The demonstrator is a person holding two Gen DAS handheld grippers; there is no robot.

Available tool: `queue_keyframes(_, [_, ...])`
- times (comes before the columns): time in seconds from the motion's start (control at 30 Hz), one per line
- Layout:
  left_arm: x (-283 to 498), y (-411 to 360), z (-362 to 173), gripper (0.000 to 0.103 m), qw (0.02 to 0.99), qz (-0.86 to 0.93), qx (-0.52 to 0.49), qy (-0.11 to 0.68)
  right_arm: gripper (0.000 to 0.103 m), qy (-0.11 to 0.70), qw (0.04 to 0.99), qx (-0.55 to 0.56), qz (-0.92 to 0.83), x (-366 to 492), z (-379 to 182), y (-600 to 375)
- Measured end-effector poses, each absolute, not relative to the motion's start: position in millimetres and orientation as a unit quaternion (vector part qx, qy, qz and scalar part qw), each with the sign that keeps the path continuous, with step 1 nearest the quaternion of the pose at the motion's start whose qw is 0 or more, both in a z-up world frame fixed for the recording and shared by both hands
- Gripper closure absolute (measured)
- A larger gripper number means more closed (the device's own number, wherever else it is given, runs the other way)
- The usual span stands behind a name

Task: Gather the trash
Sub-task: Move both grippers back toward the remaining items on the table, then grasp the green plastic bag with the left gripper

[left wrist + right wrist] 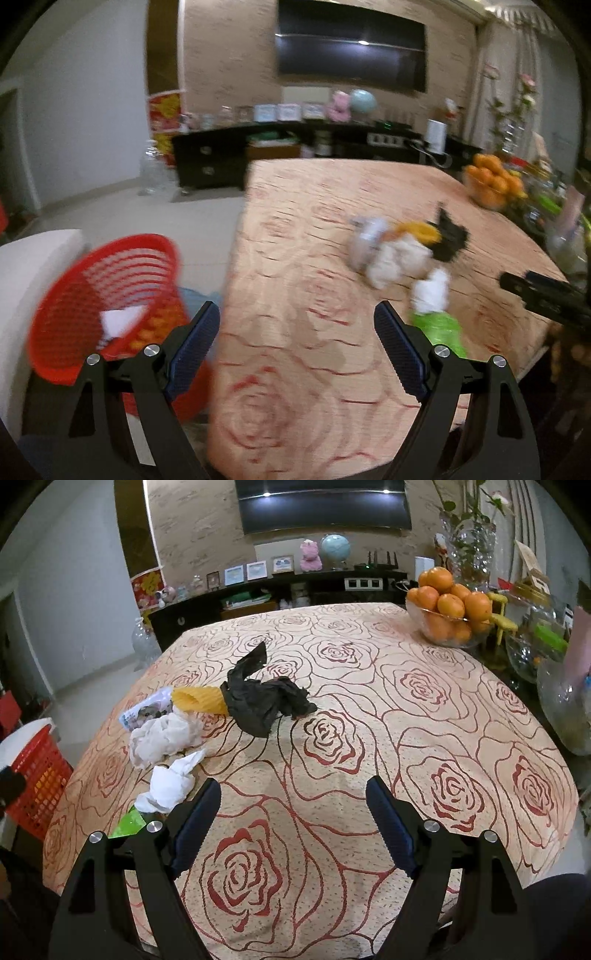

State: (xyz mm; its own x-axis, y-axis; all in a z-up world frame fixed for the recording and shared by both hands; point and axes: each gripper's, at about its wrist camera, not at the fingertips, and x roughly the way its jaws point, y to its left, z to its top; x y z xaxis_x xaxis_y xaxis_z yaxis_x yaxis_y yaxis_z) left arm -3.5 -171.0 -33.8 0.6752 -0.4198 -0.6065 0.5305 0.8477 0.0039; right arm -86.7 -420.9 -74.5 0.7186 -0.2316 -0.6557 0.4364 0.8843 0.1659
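Trash lies on the rose-patterned table (369, 709): a black crumpled bag (258, 698), a yellow foam net (199, 699), a printed wrapper (146, 710), two white tissue wads (162, 738) (170, 784) and a green wrapper (129, 825). In the blurred left wrist view the same pile (402, 251) sits ahead right, with the green wrapper (441, 328) by the right finger. A red mesh basket (107, 299) stands off the table's left edge, holding white paper. My left gripper (297, 325) is open and empty over the table's left edge. My right gripper (293, 801) is open and empty, right of the pile.
A glass bowl of oranges (448, 607), glass vases (465, 542) and jars (565, 705) stand along the table's right side. The red basket also shows at the left edge of the right wrist view (37, 775). A dark TV cabinet (258, 598) lines the far wall.
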Motion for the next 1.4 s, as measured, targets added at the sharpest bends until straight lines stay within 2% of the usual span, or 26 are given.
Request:
queue_keyframes(0.5, [-20, -274, -76, 0.021, 0.856, -0.356, 0.161, 0.339, 0.025, 0.331, 0.906, 0.195, -0.177, -92, -80, -435])
queue_keyframes(0.7, [-12, -281, -86, 0.022, 0.853, -0.355, 0.156, 0.349, 0.025, 0.331, 0.905, 0.202, -0.174, -94, -82, -437])
queue_keyframes(0.77, [-12, -281, -89, 0.029, 0.85, -0.357, 0.159, 0.353, 0.025, 0.333, 0.904, 0.205, -0.172, -93, -83, -437])
queue_keyframes(0.83, [-11, -281, -93, 0.045, 0.845, -0.36, 0.162, 0.361, 0.025, 0.335, 0.903, 0.208, -0.17, -93, -84, -437])
queue_keyframes(0.93, [-9, -280, -99, 0.058, 0.841, -0.361, 0.162, 0.369, 0.025, 0.336, 0.903, 0.206, -0.169, -92, -84, -436])
queue_keyframes(1.2, [-6, -263, -95, 0.067, 0.844, -0.364, 0.133, 0.37, 0.025, 0.342, 0.902, 0.201, -0.169, -88, -86, -433])
queue_keyframes(1.4, [-3, -240, -80, 0.067, 0.862, -0.341, 0.117, 0.357, 0.025, 0.339, 0.908, 0.19, -0.158, -85, -86, -427])
